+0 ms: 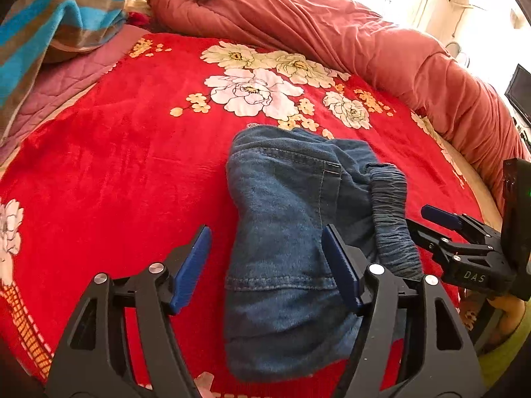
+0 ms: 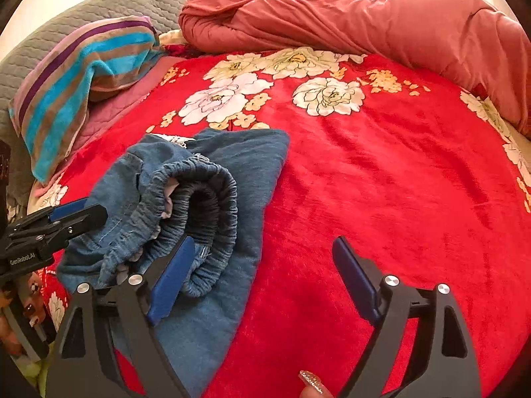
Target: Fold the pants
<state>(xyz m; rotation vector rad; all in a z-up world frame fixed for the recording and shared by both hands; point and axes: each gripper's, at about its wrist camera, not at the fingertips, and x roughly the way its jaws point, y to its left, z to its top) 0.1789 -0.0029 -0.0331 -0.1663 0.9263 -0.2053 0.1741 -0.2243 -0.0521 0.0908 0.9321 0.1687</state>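
The jeans (image 1: 282, 232) lie folded into a compact bundle on the red flowered blanket (image 1: 116, 165), elastic waistband (image 2: 205, 205) bunched up on top. The left gripper (image 1: 267, 265) hangs over them with its blue pads spread wide, one pad over bare blanket, the other over the denim beside the waistband, gripping nothing. The right gripper (image 2: 262, 282) is also spread wide, its left pad just at the waistband's edge, its right pad over open blanket, nothing held. Behind the jeans, a rumpled coral quilt (image 2: 348, 13) runs along the far side of the bed, and a striped pillow (image 2: 83, 76) sits at the left.
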